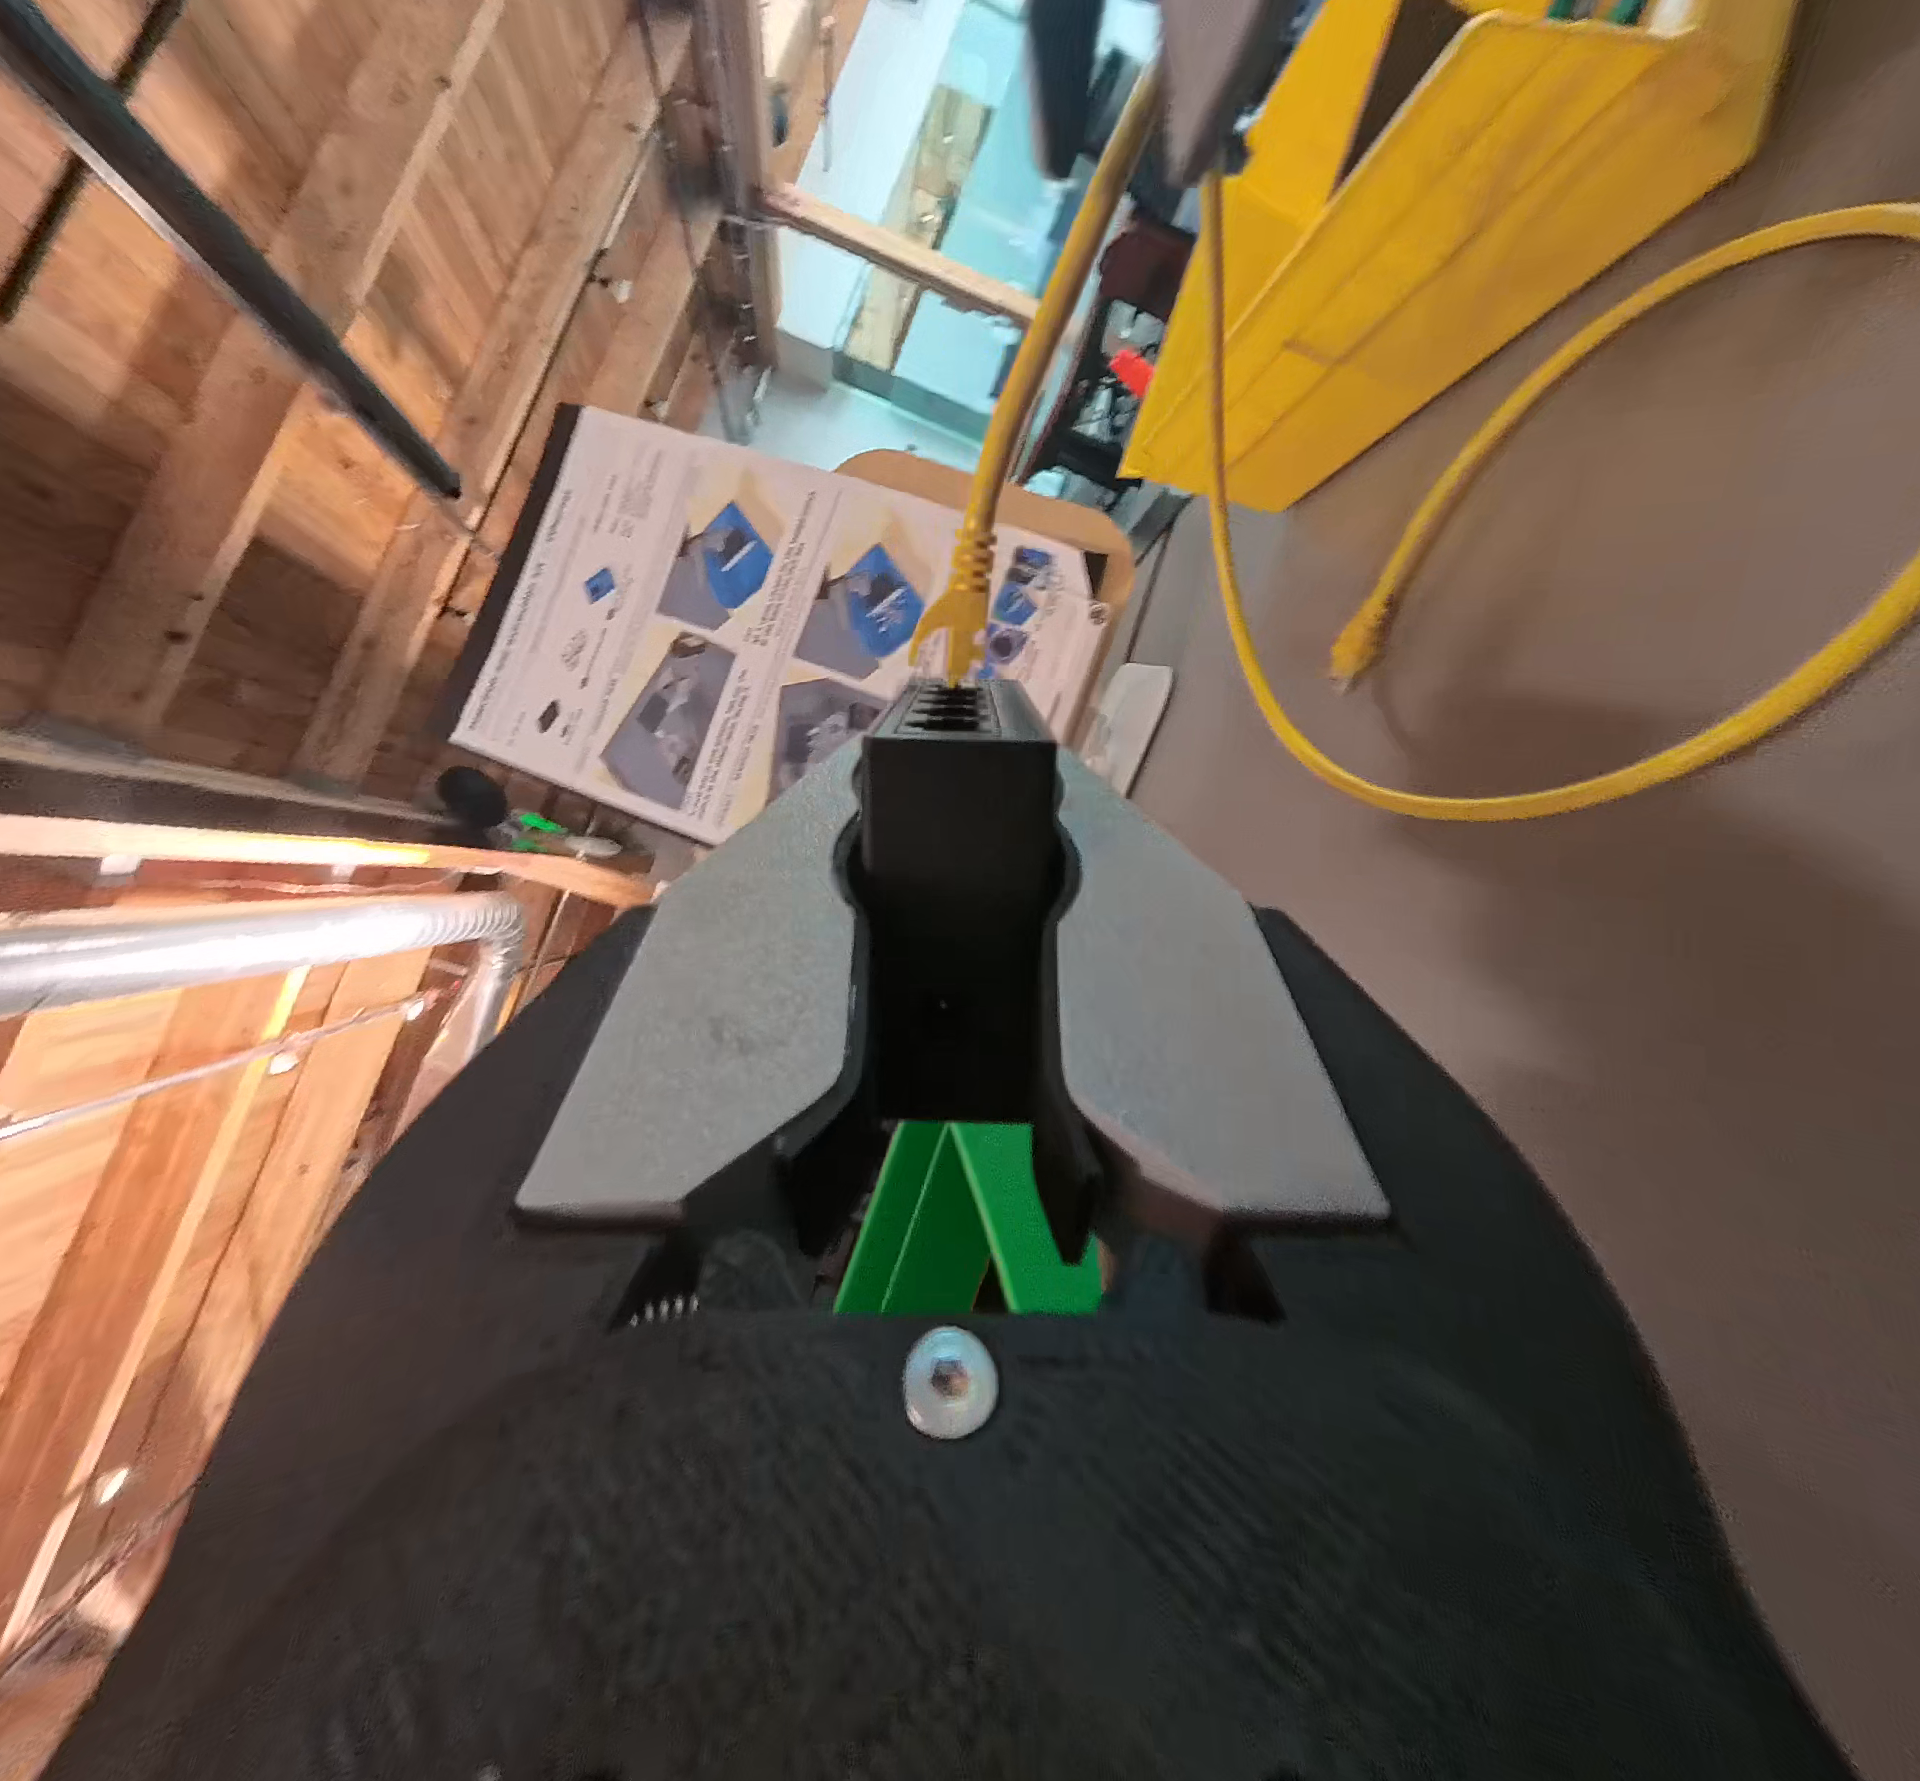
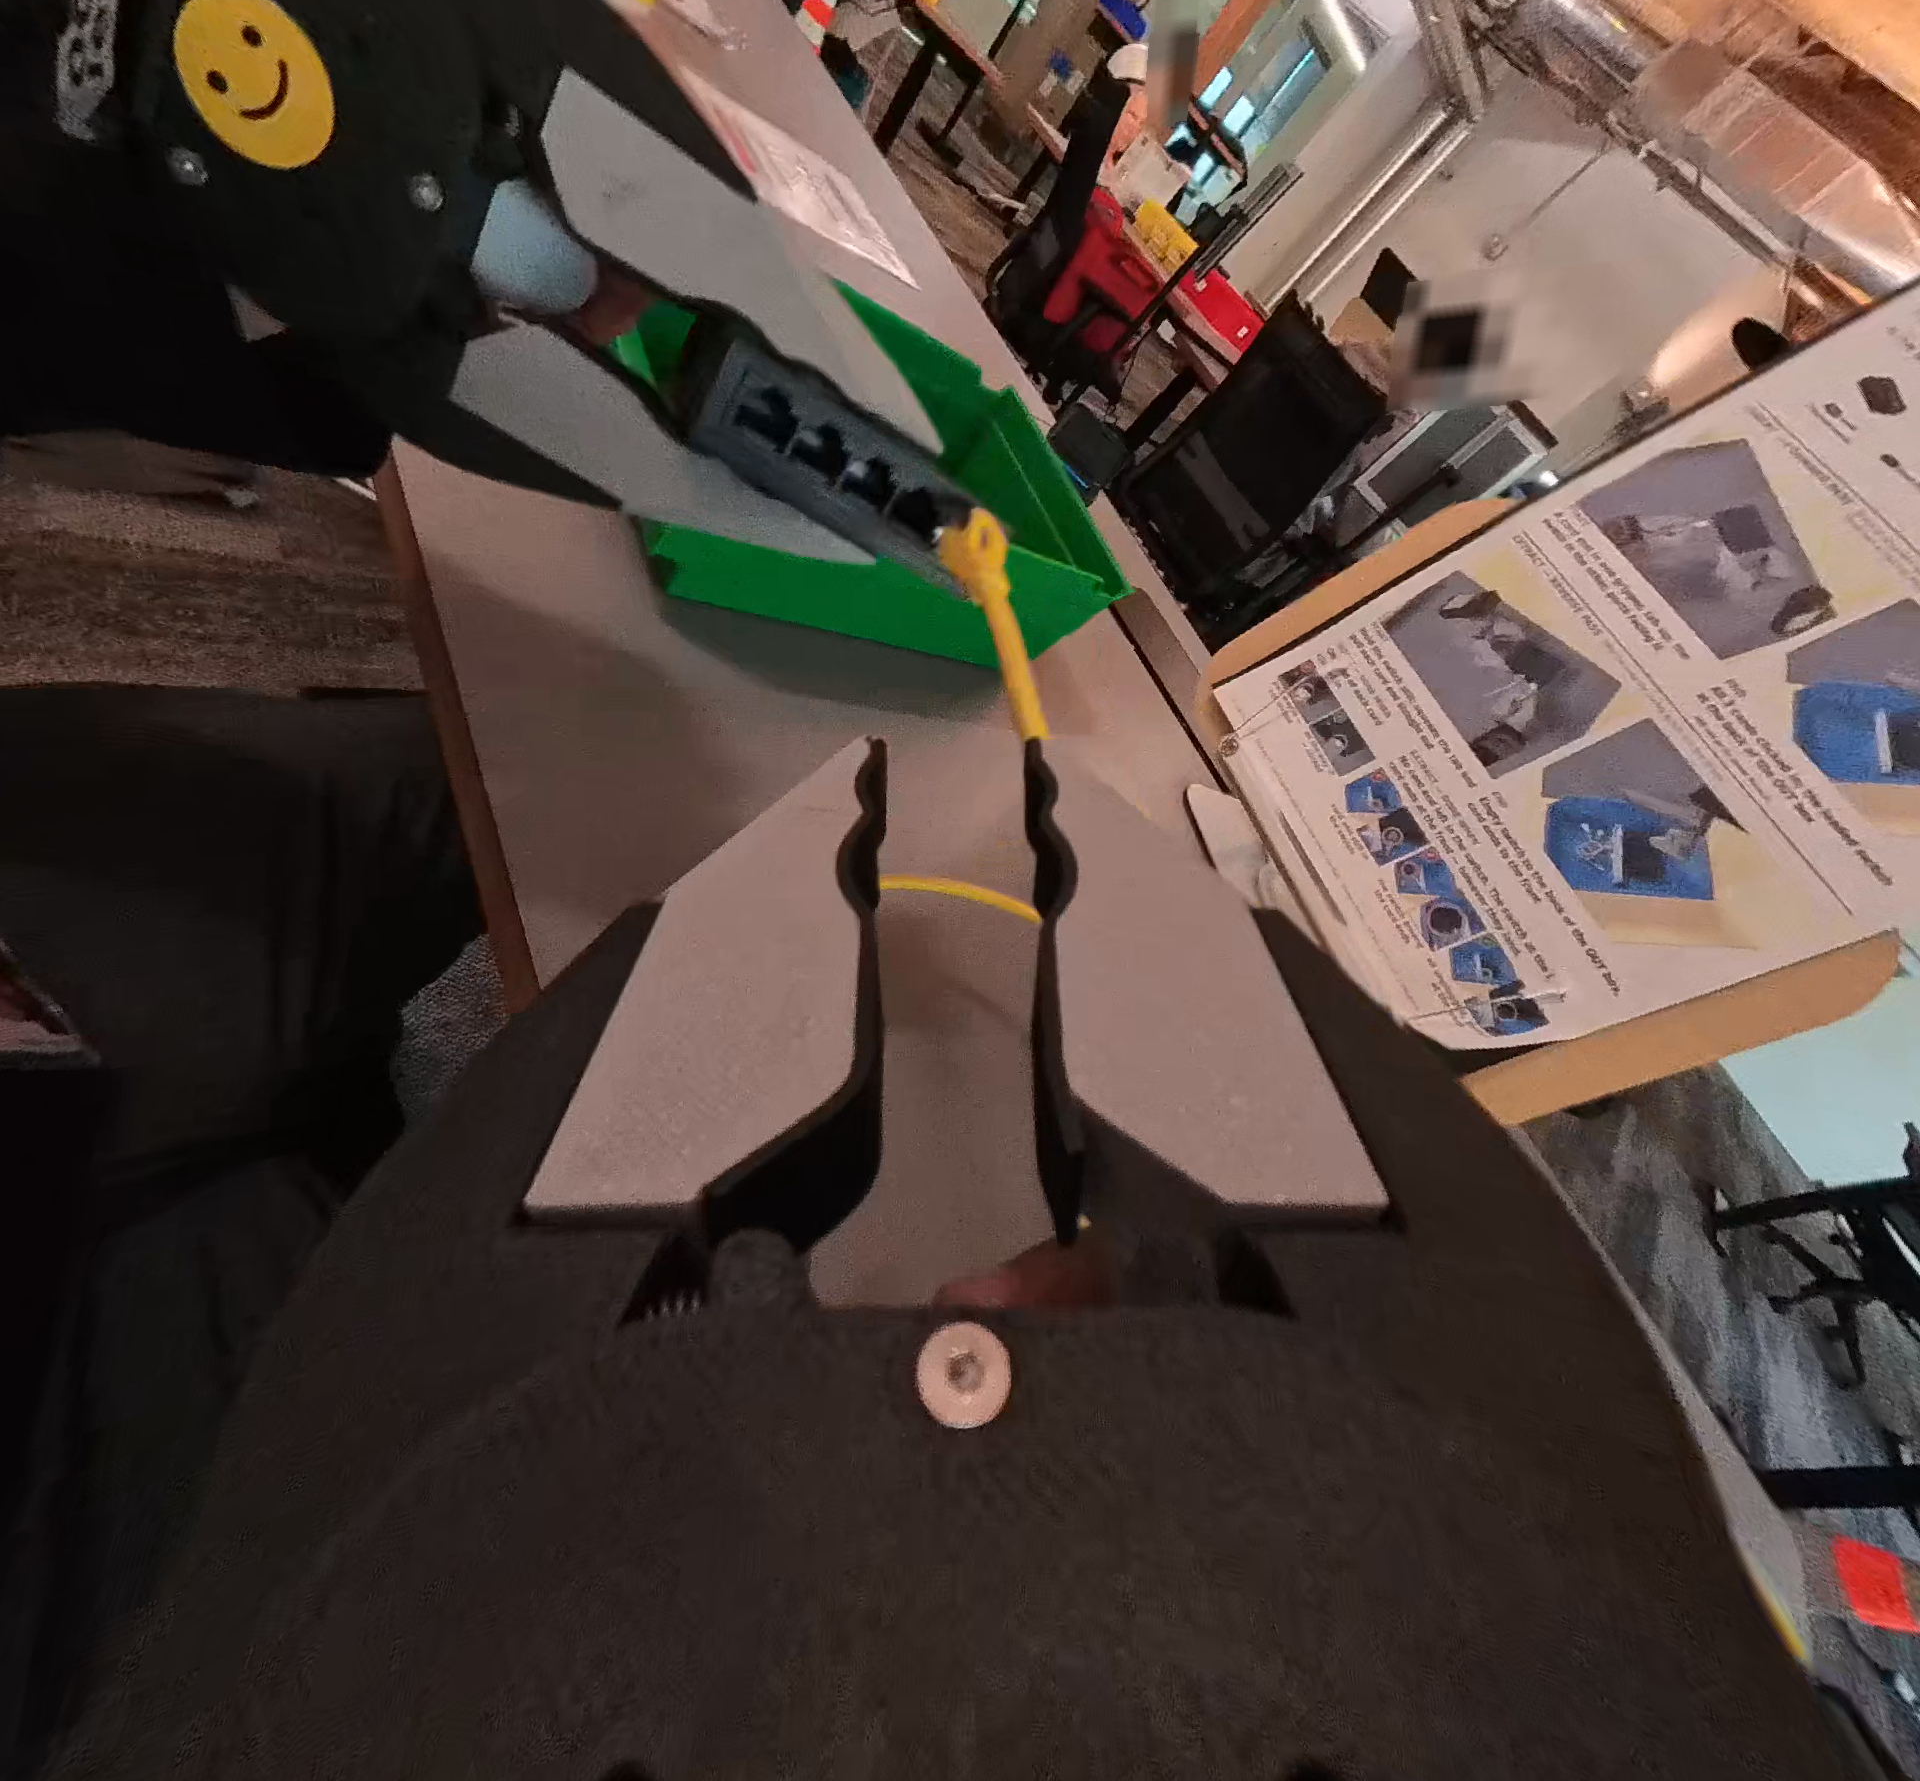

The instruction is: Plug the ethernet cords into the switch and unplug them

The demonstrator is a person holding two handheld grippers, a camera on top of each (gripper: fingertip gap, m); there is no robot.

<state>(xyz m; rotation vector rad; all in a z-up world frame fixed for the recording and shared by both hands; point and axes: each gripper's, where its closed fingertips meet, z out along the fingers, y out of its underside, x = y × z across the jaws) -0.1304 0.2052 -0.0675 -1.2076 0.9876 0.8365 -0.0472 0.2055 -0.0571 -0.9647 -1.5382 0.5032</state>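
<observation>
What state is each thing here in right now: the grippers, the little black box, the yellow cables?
Left gripper: shut on the switch.
Switch: held up, one cord plugged in.
Plugged cord: seated in an end port.
Right gripper: open, cord beside one finger.
Loose cord: unplugged, on the table.

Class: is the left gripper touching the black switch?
Touching: the left wrist view shows the left gripper clamped on the switch, both fingers pressed against its sides.

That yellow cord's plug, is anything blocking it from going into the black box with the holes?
Nothing visible does. The yellow plug sits right at an end port of the switch, which the left gripper holds. Whether it is fully seated cannot be told.
</observation>
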